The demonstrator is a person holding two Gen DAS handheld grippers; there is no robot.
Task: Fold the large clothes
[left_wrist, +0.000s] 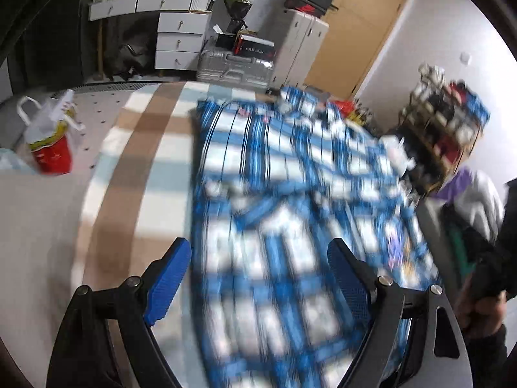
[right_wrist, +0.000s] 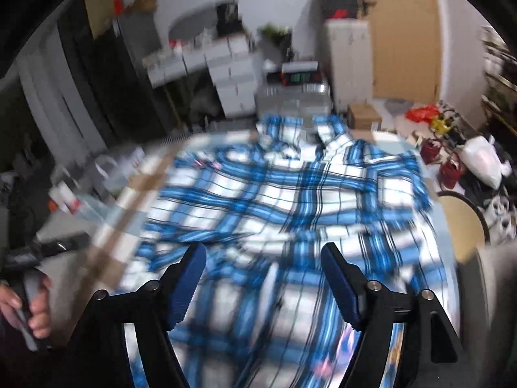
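A blue-and-white plaid shirt (left_wrist: 290, 194) is lying spread across the right half of a bed covered in a brown, pale blue and white checked blanket (left_wrist: 139, 148); the blanket's left part is showing bare, with a red-and-white bag (left_wrist: 51, 142) sitting near the bed's left edge. In the right wrist view the shirt (right_wrist: 290, 200) is lying front up, collar toward the far edge and hem toward the near edge, and part of the left side seems to be lying diagonally across the body, though blur is making this hard to judge. I would say the folding is only beginning: no neat fold is showing and most of the work is remaining.

The left gripper (left_wrist: 258, 278) is hovering over the shirt's near part with its blue fingers (left_wrist: 168, 281) spread wide, holding nothing; whether they are touching cloth I cannot tell. The right gripper (right_wrist: 263, 281) is likewise gaping wide above the lower shirt, its fingers (right_wrist: 339, 281) gripping nothing.
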